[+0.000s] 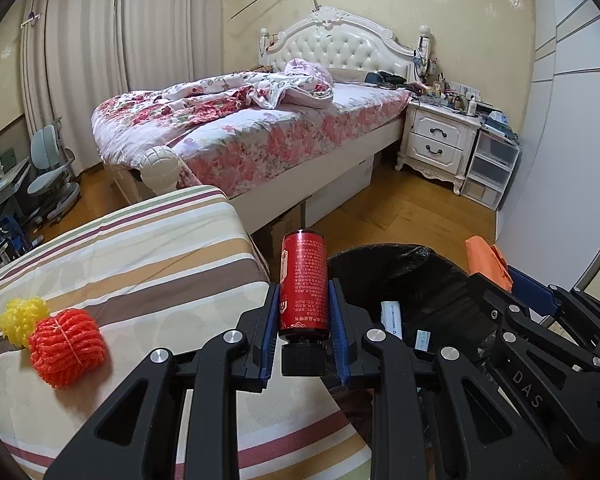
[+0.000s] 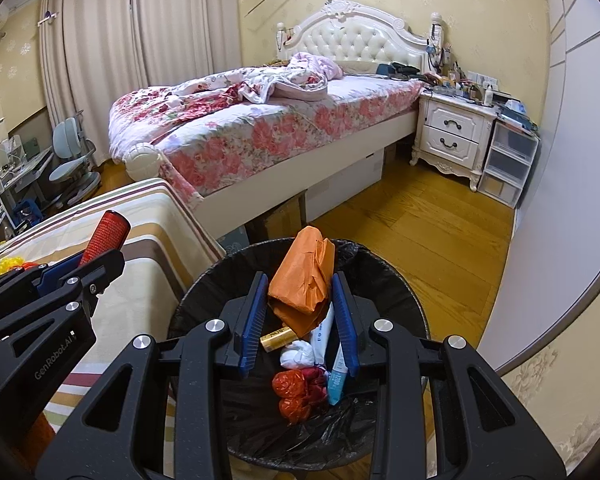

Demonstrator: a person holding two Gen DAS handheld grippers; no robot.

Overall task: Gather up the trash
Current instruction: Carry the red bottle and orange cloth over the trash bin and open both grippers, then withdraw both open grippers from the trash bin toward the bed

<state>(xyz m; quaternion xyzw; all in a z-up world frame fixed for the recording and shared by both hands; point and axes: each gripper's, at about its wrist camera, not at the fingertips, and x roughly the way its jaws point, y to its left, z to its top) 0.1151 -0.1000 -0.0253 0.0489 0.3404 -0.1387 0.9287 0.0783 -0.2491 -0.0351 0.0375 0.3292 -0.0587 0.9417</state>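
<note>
My left gripper (image 1: 303, 308) is shut on a red bottle (image 1: 304, 280) with a black cap, held at the edge between the striped table and the black-lined trash bin (image 1: 432, 280). The same bottle (image 2: 108, 234) shows at the left of the right wrist view. My right gripper (image 2: 300, 308) is shut on a crumpled orange paper (image 2: 304, 276), held over the open trash bin (image 2: 396, 292). Inside the bin lie a yellow can, white tissue, red wrappers and a white-blue tube. An orange mesh ball (image 1: 66, 354) and a yellow mesh ball (image 1: 20, 318) rest on the table.
The striped-cloth table (image 1: 140, 264) stands left of the bin. Behind it is a bed (image 1: 240, 128) with a floral cover, a white nightstand (image 1: 440, 136) and plastic drawers (image 1: 492, 168). Wooden floor (image 2: 440, 232) lies to the right, with a pale wardrobe wall beyond.
</note>
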